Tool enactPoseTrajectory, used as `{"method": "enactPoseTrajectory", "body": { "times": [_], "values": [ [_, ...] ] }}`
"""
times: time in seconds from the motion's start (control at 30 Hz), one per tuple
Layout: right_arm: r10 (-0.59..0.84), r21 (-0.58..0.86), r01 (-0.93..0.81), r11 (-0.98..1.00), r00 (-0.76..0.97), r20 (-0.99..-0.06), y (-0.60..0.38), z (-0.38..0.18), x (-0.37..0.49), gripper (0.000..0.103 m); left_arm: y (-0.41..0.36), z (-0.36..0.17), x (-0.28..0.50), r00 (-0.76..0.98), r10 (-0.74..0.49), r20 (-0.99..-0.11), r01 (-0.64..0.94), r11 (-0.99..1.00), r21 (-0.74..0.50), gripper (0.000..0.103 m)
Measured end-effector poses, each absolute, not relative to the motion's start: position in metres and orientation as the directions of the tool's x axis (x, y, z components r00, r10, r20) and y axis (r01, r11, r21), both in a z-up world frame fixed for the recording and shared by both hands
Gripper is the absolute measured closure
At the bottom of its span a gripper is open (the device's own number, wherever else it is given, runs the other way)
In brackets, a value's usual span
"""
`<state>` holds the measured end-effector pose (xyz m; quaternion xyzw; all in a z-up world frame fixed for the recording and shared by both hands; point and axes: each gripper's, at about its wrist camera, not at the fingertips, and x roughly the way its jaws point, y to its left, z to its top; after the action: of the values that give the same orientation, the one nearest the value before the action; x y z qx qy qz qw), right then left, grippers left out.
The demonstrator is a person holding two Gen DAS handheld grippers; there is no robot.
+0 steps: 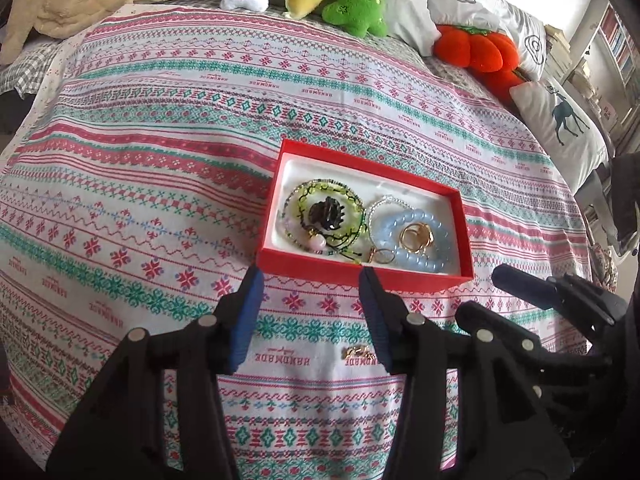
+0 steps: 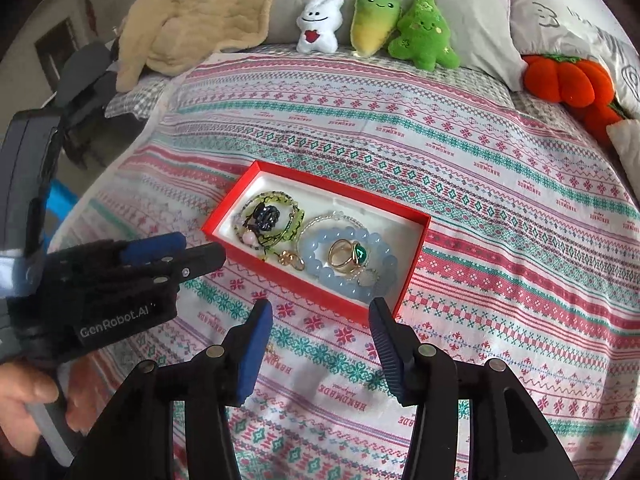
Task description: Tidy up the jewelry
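A red box (image 1: pixel 320 268) with a white lining lies on the patterned cloth. In it are a green beaded bracelet (image 1: pixel 352 200) around a black claw clip (image 1: pixel 324 212), a pale blue bead bracelet (image 1: pixel 436 258) and gold rings (image 1: pixel 416 236). A small gold piece (image 1: pixel 357 353) lies on the cloth outside the box, just inside my left gripper's right finger. My left gripper (image 1: pixel 310 280) stands open at the box's near wall, holding nothing. My right gripper (image 2: pixel 320 308) is open too, empty, at the near wall of the red box (image 2: pixel 304 286). A gold ring with a green stone (image 2: pixel 360 256) shows there.
Plush toys (image 2: pixel 320 24) line the far edge of the bed, with an orange pumpkin plush (image 2: pixel 568 76) and pillows (image 1: pixel 560 120) at the right. A beige blanket (image 2: pixel 200 12) lies at the back left. A person's hand (image 2: pixel 24 400) holds the left gripper's handle.
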<state>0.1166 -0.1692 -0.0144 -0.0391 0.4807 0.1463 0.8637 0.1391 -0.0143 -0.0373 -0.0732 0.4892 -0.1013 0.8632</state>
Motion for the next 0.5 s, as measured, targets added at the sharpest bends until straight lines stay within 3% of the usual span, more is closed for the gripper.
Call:
{"method": "enactPoseTrajectory", "body": {
  "times": [0.1,0.5],
  "values": [
    [0.2,0.046,-0.315,0.948,0.476,-0.856,-0.168,-0.017,0.114,0.036,-0.012,-0.039,0.14,0.486,-0.261,-0.834,0.1,0.965,-0.244,0.051],
    [-0.001,-0.148,-0.378,0.914,0.363,-0.932,-0.172,-0.063,0.117,0.036,-0.035,-0.067,0.131,0.358,-0.32,-0.877,0.182,0.945,-0.27,0.051]
  ]
}}
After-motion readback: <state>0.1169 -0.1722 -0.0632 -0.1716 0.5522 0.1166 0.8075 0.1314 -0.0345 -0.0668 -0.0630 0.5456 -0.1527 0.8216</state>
